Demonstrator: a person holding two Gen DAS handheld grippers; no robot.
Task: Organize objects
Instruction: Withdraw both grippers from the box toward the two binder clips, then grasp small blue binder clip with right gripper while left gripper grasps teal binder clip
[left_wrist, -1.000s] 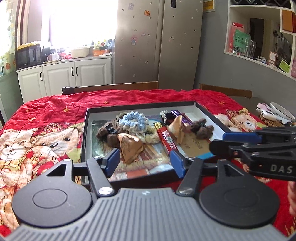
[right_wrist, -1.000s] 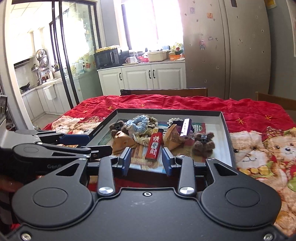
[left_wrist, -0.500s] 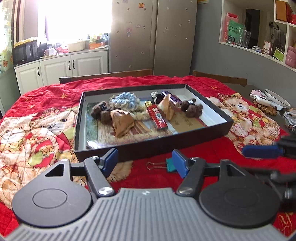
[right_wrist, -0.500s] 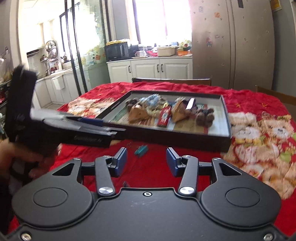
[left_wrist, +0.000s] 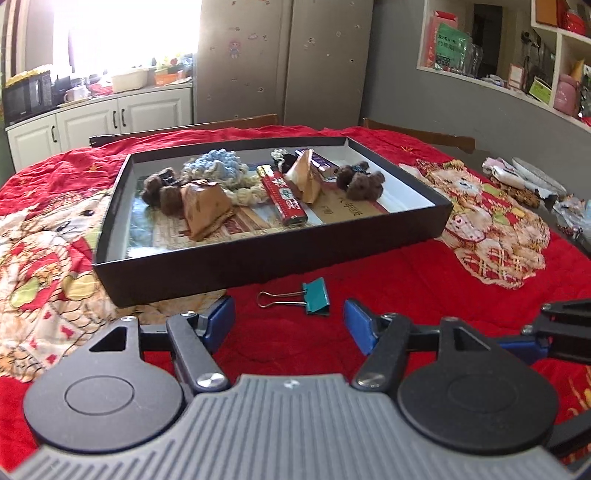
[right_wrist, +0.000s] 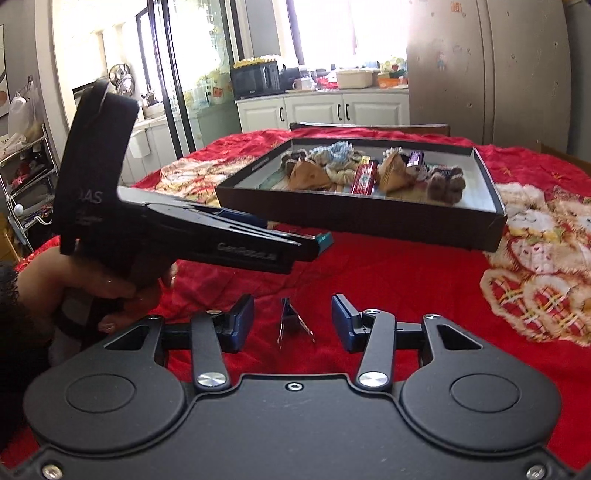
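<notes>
Left gripper (left_wrist: 289, 319): open, empty, green clip (left_wrist: 316, 297) just ahead
Right gripper (right_wrist: 293, 322): open, black clip (right_wrist: 290, 320) between its fingers, untouched
Box (left_wrist: 258, 266): beyond both clips

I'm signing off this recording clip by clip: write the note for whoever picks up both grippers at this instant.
Left gripper: open, nothing held, low over the red bear-print cloth, aimed at the teal binder clip with wire handles.
Right gripper: open, empty; its jaws have just been opening. A small black binder clip lies on the cloth between the fingers, not pinched.
Shallow black cardboard tray: already holds brown plush bears, a blue crocheted piece, tan paper packets and a red tube.
Done: those items are in the tray.
Left: both clips probably belong in the tray too.
</notes>
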